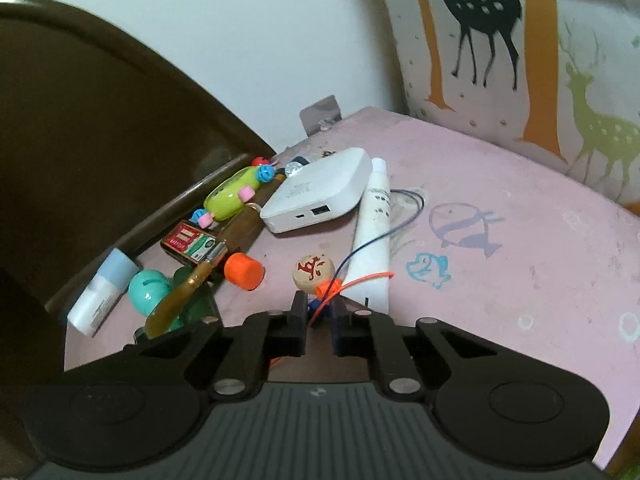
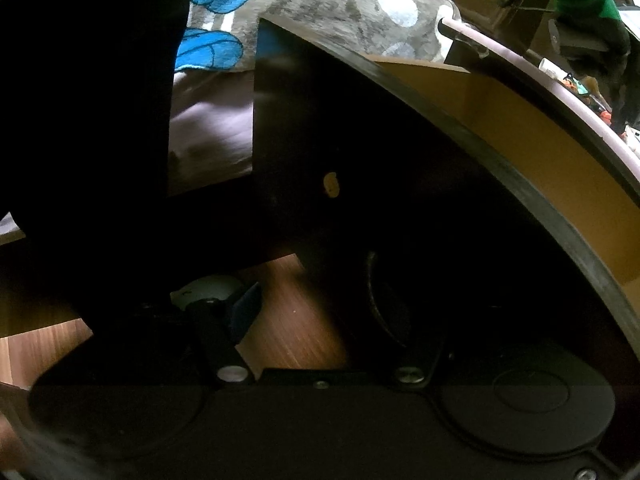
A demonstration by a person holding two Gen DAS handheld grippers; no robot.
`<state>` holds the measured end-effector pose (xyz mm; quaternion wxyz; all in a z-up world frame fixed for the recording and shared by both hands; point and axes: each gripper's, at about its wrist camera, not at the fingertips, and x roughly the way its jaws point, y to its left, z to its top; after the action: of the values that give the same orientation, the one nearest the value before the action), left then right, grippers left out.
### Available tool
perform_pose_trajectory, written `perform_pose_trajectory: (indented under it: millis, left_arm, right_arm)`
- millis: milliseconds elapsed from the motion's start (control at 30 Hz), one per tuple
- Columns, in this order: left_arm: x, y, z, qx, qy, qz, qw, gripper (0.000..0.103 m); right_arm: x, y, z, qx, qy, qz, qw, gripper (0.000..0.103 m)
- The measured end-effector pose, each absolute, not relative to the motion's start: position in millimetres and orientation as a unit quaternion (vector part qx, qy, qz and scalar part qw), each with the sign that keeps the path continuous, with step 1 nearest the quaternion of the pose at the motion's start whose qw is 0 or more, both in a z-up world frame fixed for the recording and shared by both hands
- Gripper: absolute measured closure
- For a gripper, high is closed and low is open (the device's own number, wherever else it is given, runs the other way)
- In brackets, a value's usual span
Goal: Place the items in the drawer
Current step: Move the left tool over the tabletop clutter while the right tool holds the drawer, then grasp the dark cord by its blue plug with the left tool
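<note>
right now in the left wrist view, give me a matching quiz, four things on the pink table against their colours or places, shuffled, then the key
Things
1. power bank
2. small cap
3. wooden chess piece
4. egg-shaped toy

Descriptions
A. teal, near the left edge beside the white bottle
B. white, flat, two ports on the near side
C. round, red character on top, just ahead of the left claw
D. orange, lying on its side beside the brush

Pairs: 1-B, 2-D, 3-C, 4-A
</note>
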<state>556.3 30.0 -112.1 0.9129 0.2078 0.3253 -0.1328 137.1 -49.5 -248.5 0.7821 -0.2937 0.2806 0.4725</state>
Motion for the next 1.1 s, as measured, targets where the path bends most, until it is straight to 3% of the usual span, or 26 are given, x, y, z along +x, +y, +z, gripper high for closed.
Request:
perform_pose_trajectory:
  millis: [733, 800, 1100]
  left_arm:
    - [461.8, 35.0, -43.2, 0.151, 0.250, -0.093, 0.952, 0.093]
    - [455.4, 37.8, -36.4, 0.137, 0.244, -0.093, 0.956, 0.103]
    - [438.4, 37.3, -10.0, 0.136, 0.223, -0.091, 0.961, 0.103]
  right_arm:
    - [134.1, -48.0, -248.6, -0.309, 0.272, 0.477, 0.777, 0.037]
    - [133.8, -47.5, -248.5, -0.310, 0.272, 0.477, 0.776, 0.037]
    - [131.5, -47.3, -249.6, -0.318, 0.269, 0.478, 0.773, 0.034]
